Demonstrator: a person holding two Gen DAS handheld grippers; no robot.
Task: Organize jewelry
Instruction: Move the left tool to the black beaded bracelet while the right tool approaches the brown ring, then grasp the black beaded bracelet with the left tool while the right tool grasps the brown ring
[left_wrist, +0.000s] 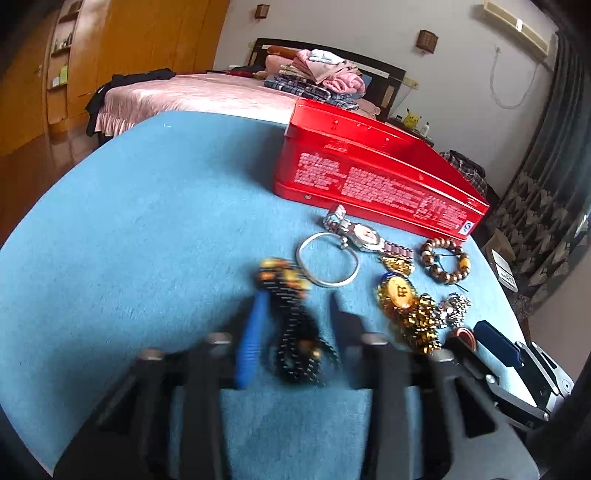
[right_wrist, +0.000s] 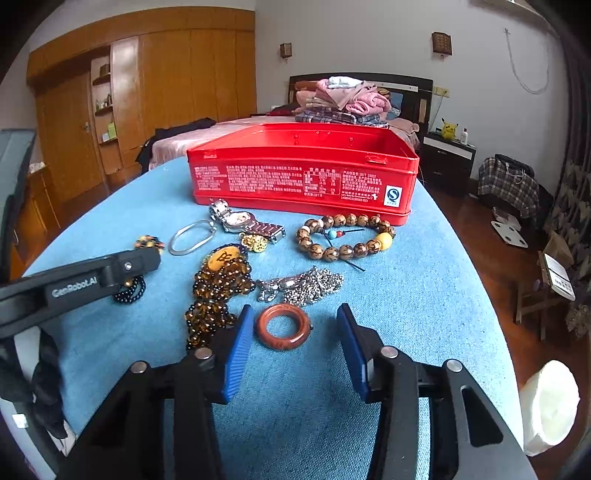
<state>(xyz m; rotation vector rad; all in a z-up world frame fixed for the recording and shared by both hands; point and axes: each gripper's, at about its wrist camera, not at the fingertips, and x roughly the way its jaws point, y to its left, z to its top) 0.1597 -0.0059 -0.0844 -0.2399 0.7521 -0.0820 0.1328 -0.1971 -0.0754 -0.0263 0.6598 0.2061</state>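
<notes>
Straddling one red ring (right_wrist: 282, 326), the right gripper (right_wrist: 295, 338) gapes; left gripper (left_wrist: 295, 325) spread around one black bead string (left_wrist: 295, 339)

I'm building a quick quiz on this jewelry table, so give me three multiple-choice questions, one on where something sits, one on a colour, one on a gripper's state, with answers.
1. Where does the brown ring lie?
A. inside the red tin
B. on the blue cloth between the right gripper's fingers
C. on the watch

2. What colour is the open tin?
A. red
B. green
C. white

3. How is the right gripper?
A. shut on the ring
B. open
C. out of view

Answers: B, the ring sits on the cloth between the blue pads; A, its walls are red; B, the pads stand apart, clear of the ring.
</notes>
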